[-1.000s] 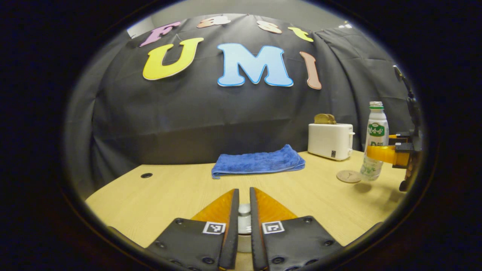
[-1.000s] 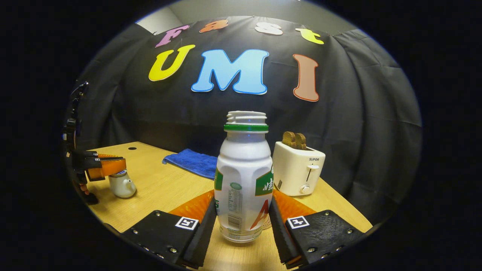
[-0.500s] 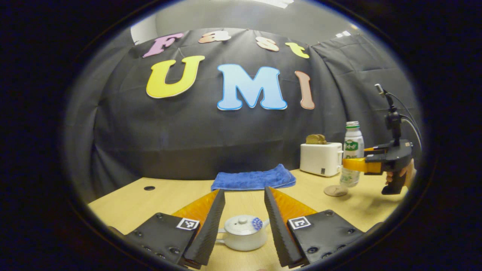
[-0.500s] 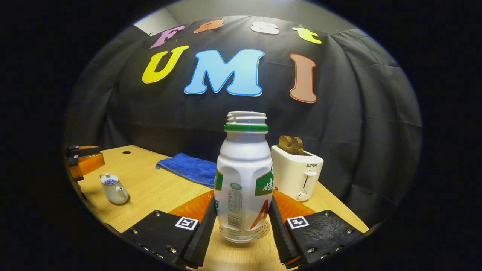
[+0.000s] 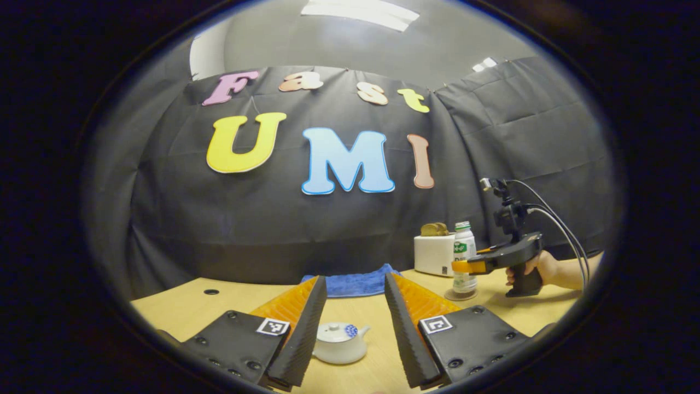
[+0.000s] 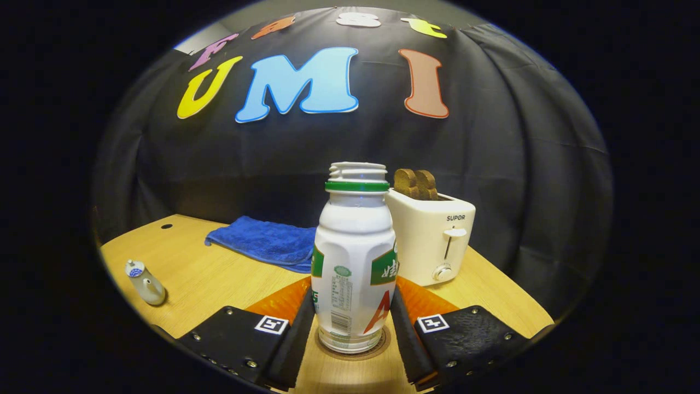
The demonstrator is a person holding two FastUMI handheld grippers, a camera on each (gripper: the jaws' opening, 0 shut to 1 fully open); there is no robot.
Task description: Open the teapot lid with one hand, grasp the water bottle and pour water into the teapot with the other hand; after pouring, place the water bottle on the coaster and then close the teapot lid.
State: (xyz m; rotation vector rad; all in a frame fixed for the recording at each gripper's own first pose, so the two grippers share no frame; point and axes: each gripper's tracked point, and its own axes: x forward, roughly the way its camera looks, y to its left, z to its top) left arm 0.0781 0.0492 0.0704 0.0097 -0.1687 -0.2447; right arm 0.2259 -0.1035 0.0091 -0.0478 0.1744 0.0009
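A small white teapot [image 5: 340, 343] stands on the wooden table with its lid [image 5: 334, 331] on, and it appears again at the far left in the right gripper view [image 6: 144, 282]. My left gripper [image 5: 354, 277] is open, held back and above the pot, touching nothing. The white water bottle [image 6: 354, 262] with a green neck ring and no cap stands upright on the round coaster [image 6: 353, 357]. My right gripper [image 6: 353, 287] is shut on its lower body. The left gripper view has that bottle [image 5: 464, 257], the coaster [image 5: 459, 296] and the right gripper [image 5: 470, 266] at the right.
A white toaster [image 6: 432, 235] with two slices of toast stands just behind the bottle. A folded blue towel [image 6: 257, 241] lies at the back middle of the table. A hand [image 5: 538, 265] holds the right gripper's handle. A small hole [image 5: 211, 291] marks the table's far left.
My left gripper let go of the lid knob, opened and drew back and up from the teapot. The right gripper lowered the bottle and moved it over onto the coaster.
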